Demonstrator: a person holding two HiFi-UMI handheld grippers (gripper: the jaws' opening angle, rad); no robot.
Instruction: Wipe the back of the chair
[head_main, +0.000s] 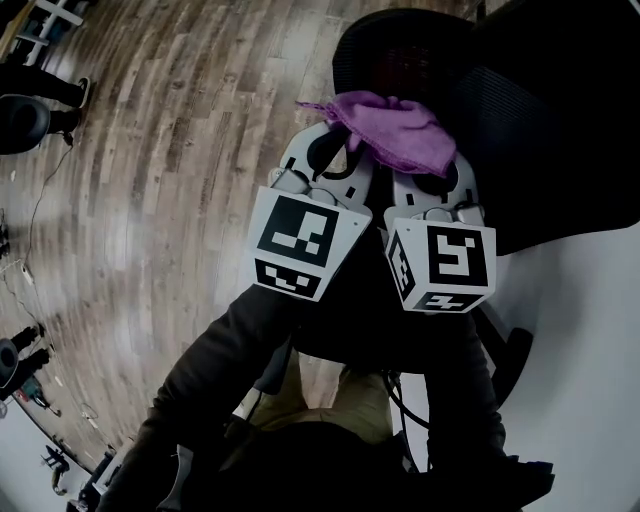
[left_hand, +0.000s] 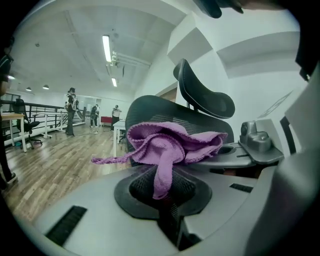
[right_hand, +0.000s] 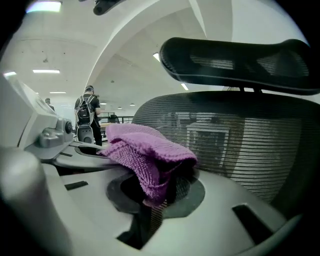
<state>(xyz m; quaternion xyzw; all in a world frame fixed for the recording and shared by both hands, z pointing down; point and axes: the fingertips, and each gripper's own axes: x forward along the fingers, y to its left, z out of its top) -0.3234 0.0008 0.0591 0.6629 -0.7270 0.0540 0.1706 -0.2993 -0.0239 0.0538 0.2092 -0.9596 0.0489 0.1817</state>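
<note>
Progress on the task, judged from the views alone: preparation only. One purple cloth (head_main: 395, 130) was bunched and held up between the two tools, just short of the chair back (right_hand: 240, 145). No view showed cloth pressed to the mesh. The mesh carried no visible mark of wiping, so I could not tell which part, if any, had been covered. In my judgement the whole of the wiping remained to be done.

Left tool (left_hand: 162, 192) – jaws closed down on a hanging fold of the cloth (left_hand: 170, 142), with nothing else between them. Right tool (right_hand: 155, 197) – jaws likewise closed, pinching the opposite end of the cloth (right_hand: 145, 155). From the head view the left tool (head_main: 340, 140) and the right tool (head_main: 425, 165) sat side by side, close together, with the cloth draped across both tips.

Count:
- Chair: one, black, with a mesh back (left_hand: 150, 107).
- Headrest (right_hand: 235, 55): one, above the back.
- Cloth: one.
- Tools: two, both engaged on the cloth.
- Person (right_hand: 87, 117) in the distance: one plain in the right gripper view; other figures were too small to count.

Wooden floor (head_main: 180, 150) lay beneath.
</note>
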